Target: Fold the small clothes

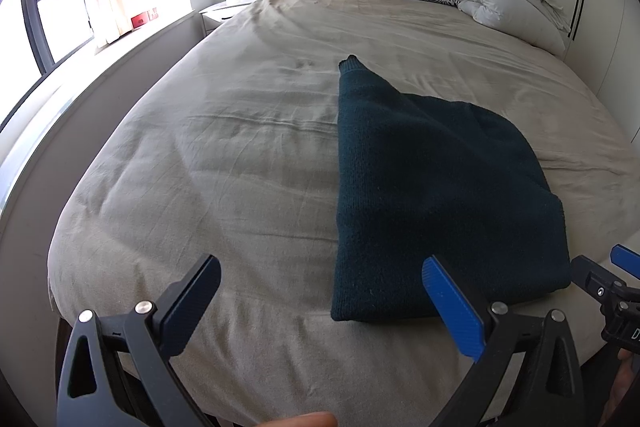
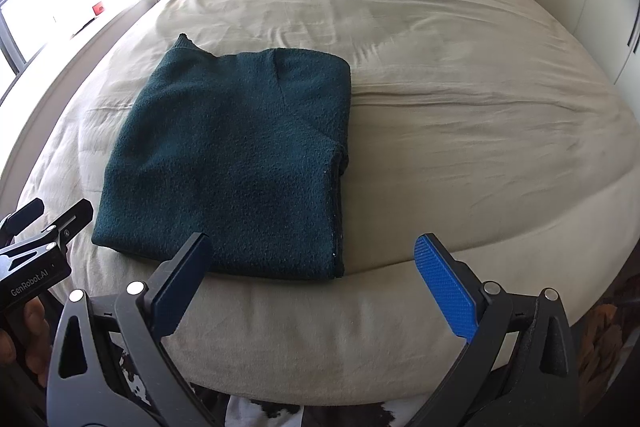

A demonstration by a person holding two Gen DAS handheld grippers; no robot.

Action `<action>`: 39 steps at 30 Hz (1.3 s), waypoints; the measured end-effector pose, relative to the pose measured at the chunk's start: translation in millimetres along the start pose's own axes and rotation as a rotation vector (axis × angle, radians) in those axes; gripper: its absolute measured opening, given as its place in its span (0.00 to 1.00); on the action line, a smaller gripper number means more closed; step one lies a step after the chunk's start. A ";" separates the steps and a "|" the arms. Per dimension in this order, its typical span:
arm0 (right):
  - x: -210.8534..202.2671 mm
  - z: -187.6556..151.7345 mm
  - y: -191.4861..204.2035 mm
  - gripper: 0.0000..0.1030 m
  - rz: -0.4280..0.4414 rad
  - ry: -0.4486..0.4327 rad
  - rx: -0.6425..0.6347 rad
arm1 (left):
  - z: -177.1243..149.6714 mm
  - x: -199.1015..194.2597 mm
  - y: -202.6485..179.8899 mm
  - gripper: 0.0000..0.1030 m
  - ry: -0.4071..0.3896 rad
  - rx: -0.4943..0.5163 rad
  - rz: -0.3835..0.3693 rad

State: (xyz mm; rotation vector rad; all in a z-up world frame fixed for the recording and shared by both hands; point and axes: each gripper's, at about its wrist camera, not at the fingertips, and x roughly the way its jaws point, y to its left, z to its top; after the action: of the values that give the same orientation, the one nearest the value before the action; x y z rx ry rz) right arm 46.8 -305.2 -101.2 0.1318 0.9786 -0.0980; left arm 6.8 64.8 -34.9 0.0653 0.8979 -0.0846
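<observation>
On the beige bed (image 2: 440, 75), the dark green sweater (image 2: 240, 155) lies centre-left, already a compact rectangle with one corner poking out, while left gripper (image 1: 320, 311) and right gripper (image 2: 312, 287) hover empty, jaws wide, so folding looks nearly done.

The left tool (image 1: 320, 301) is held low with its two fingers spread wide apart, gripping nothing. The right tool (image 2: 314, 277) is posed the same way, fingers wide and empty. The two are side by side, and part of a hand (image 2: 30, 341) shows behind the left one.
</observation>
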 end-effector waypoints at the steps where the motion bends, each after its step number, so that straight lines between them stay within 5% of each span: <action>1: 0.3 -0.4 -0.1 1.00 0.000 0.001 0.001 | 0.0 0.1 -0.1 1.00 0.000 0.000 0.000; 39: 4.1 -3.8 -4.3 1.00 0.007 0.016 0.019 | -1.7 2.3 -1.4 1.00 0.003 0.005 -0.001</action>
State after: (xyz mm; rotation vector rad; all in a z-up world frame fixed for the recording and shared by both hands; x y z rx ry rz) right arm 45.4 -309.0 -106.9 0.1536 0.9930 -0.0999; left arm 6.7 63.5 -37.8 0.0702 0.9012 -0.0876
